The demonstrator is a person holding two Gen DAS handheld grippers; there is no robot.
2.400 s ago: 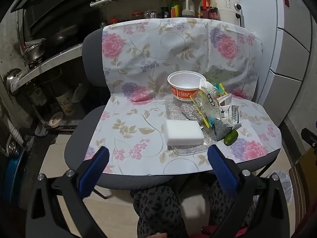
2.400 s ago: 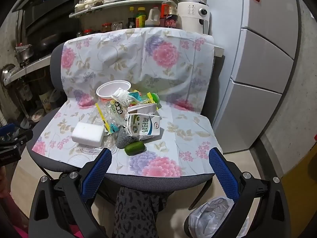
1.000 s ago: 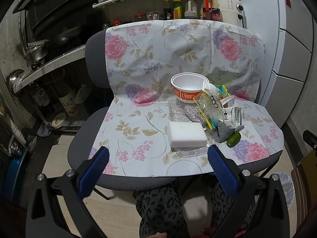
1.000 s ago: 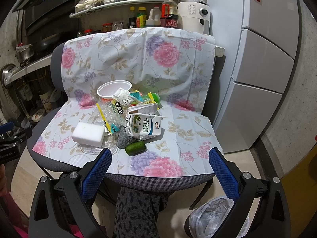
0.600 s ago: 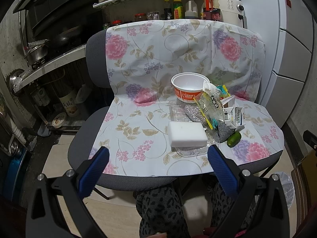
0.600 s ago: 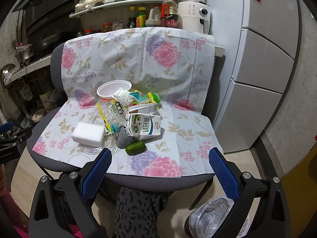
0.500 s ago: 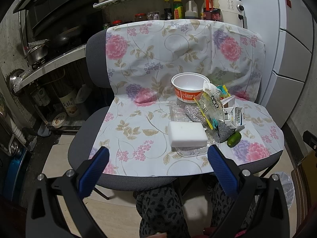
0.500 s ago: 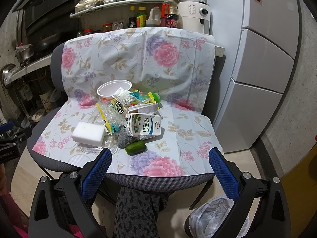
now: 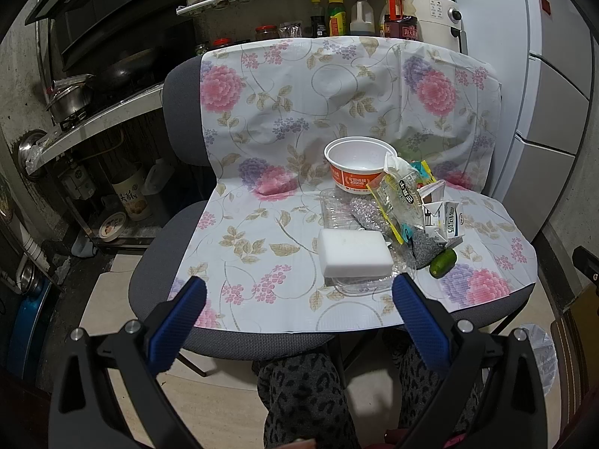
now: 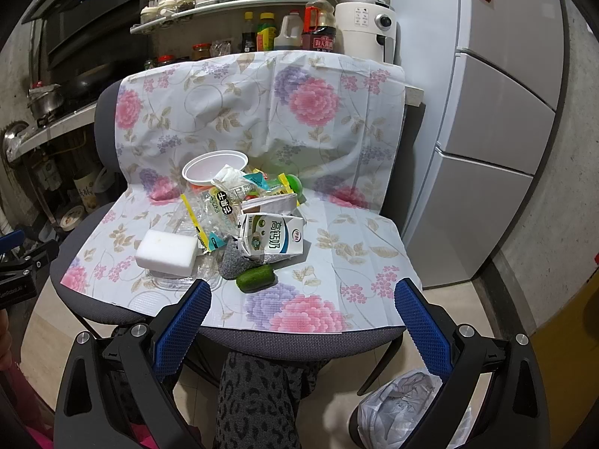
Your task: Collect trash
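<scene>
Legibly, "高钙奶" on milk carton (image 10: pixel 271 237)

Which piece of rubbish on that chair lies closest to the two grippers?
The green cucumber stub. It sits at the pile's front edge, ahead of the milk carton; the white sponge comes close, the bowl lies farthest back.

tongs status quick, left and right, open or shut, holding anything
Left tongs: open, holding nothing, short of the white sponge.
Right tongs: open, holding nothing, short of the green cucumber piece.
</scene>
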